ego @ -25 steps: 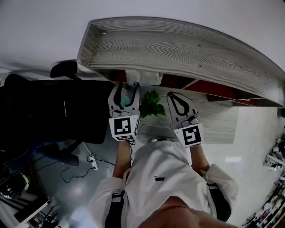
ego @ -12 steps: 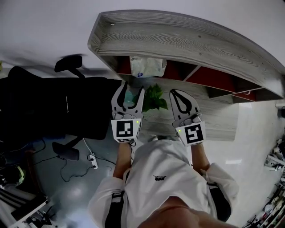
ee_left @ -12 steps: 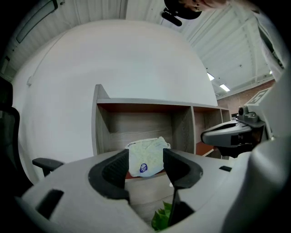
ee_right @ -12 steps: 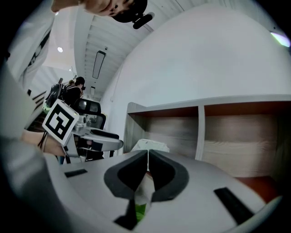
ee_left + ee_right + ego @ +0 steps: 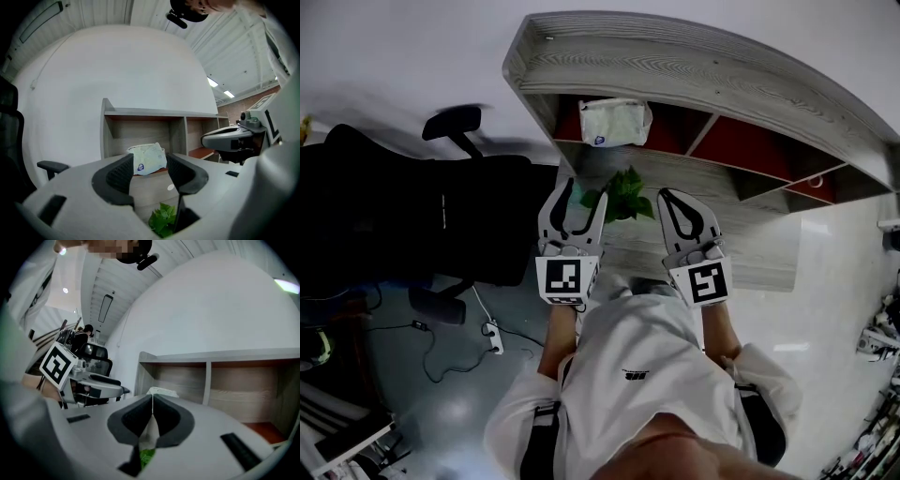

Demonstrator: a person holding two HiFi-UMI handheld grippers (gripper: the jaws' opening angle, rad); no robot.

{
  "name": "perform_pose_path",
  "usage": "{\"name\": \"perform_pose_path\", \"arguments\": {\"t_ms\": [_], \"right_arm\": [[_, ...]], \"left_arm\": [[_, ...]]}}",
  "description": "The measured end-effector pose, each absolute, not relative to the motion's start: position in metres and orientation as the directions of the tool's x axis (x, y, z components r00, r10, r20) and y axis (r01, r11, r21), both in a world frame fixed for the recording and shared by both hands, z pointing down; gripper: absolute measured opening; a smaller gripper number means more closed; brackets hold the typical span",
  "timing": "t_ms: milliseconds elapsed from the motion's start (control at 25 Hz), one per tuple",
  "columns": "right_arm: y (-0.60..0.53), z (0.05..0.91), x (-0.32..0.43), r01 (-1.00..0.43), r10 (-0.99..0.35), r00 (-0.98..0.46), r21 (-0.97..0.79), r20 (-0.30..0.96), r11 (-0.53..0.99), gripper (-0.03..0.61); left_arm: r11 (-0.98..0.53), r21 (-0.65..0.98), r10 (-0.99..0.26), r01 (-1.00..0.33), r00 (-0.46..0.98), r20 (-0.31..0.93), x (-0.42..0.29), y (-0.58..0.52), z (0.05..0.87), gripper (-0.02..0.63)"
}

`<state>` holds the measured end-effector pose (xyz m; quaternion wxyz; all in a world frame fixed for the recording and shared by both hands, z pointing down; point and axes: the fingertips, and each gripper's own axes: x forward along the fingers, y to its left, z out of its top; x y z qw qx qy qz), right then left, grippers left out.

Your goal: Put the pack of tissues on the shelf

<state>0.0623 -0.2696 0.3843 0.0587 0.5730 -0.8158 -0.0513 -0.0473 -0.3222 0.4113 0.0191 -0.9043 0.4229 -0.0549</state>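
The pack of tissues (image 5: 615, 122) lies in the end compartment of the shelf (image 5: 703, 75), straight ahead of the left gripper (image 5: 579, 194) and apart from it, showing through the gap between its jaws. The left gripper is released, its jaws spread with nothing held. A green plant (image 5: 619, 195) sits near its tips on the side of the right gripper (image 5: 673, 202), which is clenched, jaws pressed together on nothing.

Person's wearing a white short-sleeved T-shirt (image 5: 628, 342) with a tiny dark logo (image 5: 636, 374) on the chest and dark straps (image 5: 542, 436) down the sides. The left gripper (image 5: 578, 194) and right gripper (image 5: 668, 195) are pale grey plastic. Their fingers (image 5: 119, 176) are lined with ribbed black rubber, and each one carries a black-and-white square-marker cube (image 5: 562, 278).
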Motion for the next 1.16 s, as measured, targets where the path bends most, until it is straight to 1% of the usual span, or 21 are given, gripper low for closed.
{"name": "perform_pose_path", "arguments": {"t_ms": [1160], "right_arm": [[-0.16, 0.377, 0.042, -0.937, -0.949, -0.315, 0.165, -0.01, 0.309, 0.026]], "left_arm": [[-0.658, -0.084, -0.753, -0.748, 0.656, 0.054, -0.065, -0.212, 0.403, 0.241]]}}
